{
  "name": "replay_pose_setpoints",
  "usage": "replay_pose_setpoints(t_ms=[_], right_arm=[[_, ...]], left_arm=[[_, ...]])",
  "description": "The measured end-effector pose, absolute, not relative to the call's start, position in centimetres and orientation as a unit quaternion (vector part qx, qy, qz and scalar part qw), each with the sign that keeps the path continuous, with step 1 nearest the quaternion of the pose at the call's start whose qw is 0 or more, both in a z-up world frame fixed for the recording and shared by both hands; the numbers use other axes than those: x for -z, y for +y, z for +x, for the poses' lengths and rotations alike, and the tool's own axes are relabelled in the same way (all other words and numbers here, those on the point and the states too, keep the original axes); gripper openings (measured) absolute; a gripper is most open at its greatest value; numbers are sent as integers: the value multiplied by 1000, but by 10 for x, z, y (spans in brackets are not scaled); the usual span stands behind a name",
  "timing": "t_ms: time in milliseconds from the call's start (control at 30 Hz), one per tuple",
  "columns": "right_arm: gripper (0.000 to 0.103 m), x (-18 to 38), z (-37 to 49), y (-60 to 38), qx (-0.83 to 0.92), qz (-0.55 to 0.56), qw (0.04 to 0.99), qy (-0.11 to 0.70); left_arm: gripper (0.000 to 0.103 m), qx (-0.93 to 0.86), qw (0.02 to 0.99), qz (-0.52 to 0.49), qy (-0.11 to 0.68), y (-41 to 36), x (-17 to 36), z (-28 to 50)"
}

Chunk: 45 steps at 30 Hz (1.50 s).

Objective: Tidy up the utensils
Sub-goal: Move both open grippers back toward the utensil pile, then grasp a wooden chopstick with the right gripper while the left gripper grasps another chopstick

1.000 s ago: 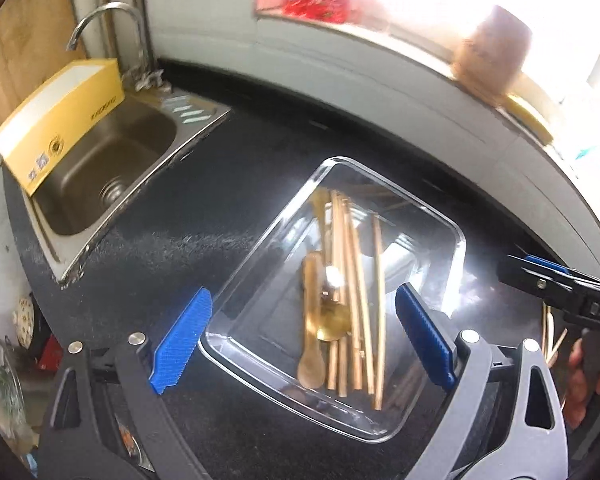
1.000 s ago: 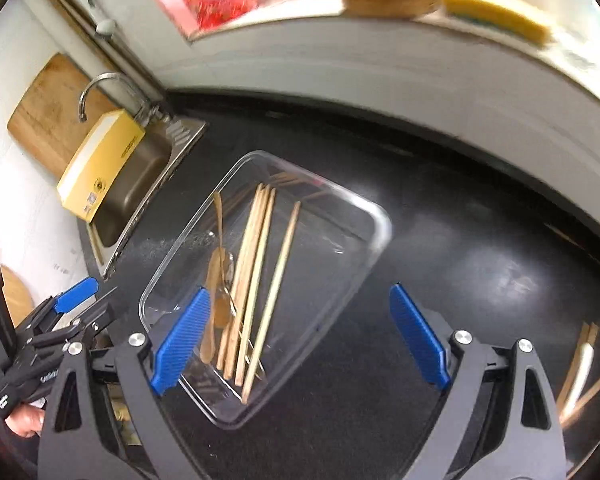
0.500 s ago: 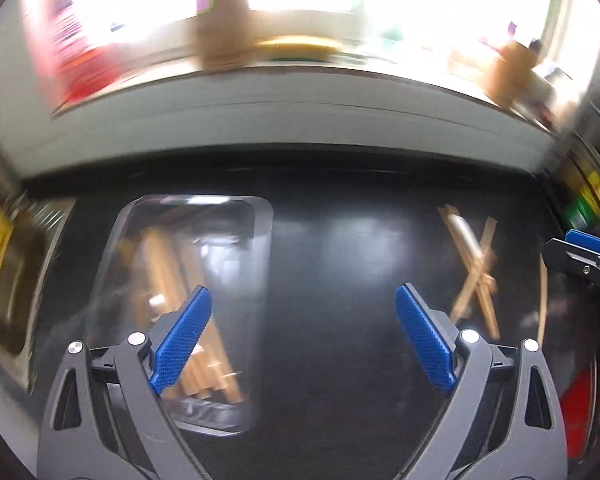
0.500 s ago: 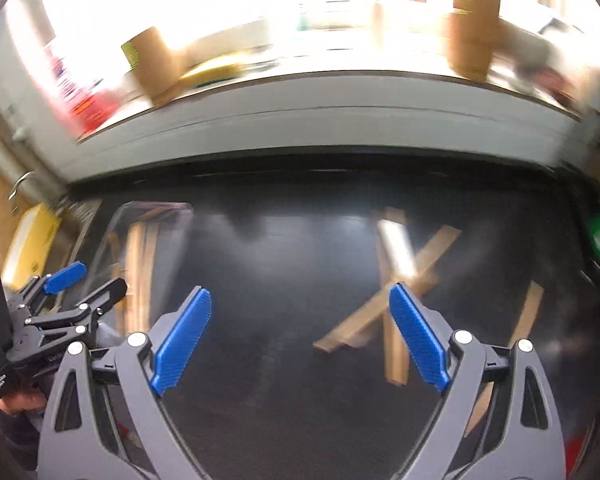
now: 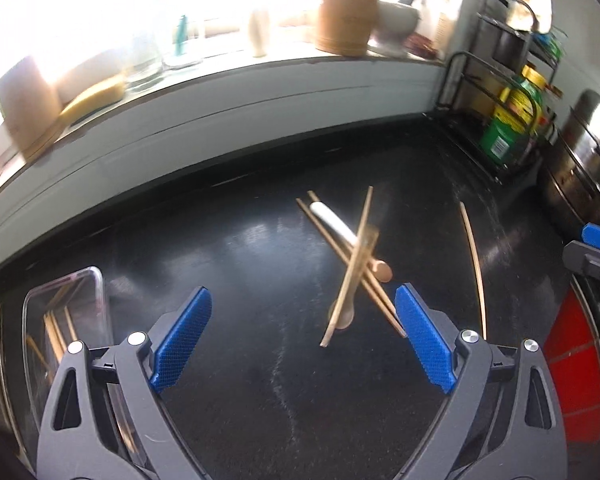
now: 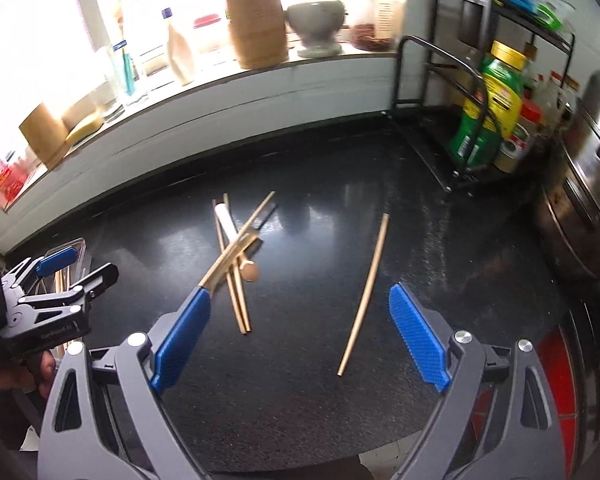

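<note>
Above crossed chopsticks (image 5: 342, 264) on the counter (image 5: 260, 360), both grippers (image 5: 302, 338) (image 6: 300, 334) gape, empty.

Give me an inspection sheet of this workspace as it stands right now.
Surface: black countertop, glossy.
Job's things: crossed pile of chopsticks and spoons; single chopstick lying apart, right of it; clear tray at left with chopsticks inside.
Clutter: nothing seen on the counter.
Grippers: left gripper open, empty; right gripper open, empty.
Cables: nothing seen.
Surroundings: windowsill with wooden canister, mortar; wire rack with bottles.
</note>
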State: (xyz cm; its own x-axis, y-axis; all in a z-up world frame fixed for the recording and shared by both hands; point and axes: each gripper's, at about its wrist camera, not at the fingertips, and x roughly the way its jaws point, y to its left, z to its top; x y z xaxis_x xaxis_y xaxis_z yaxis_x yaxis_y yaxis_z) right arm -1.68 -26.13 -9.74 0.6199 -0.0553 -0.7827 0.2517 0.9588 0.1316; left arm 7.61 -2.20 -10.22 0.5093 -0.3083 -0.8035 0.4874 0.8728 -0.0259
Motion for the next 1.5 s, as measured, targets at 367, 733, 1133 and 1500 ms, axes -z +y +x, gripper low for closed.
replay_pose_setpoints(t_ms=[367,733,1133,1500], right_arm=[[88,120,-8,-283,101,132,882,441],[88,160,26,-309,123,140,859,477],[88,203,71,-323,134,139,830,523],[87,263,80,-339,169,149,796,562]], left_arm=[[90,272,828,182,456,-62,162,107],[90,281,803,221,477,-81,216,147],[85,309,777,219,503,-81,248,188],[52,371,770,245,457,-104,244,183]])
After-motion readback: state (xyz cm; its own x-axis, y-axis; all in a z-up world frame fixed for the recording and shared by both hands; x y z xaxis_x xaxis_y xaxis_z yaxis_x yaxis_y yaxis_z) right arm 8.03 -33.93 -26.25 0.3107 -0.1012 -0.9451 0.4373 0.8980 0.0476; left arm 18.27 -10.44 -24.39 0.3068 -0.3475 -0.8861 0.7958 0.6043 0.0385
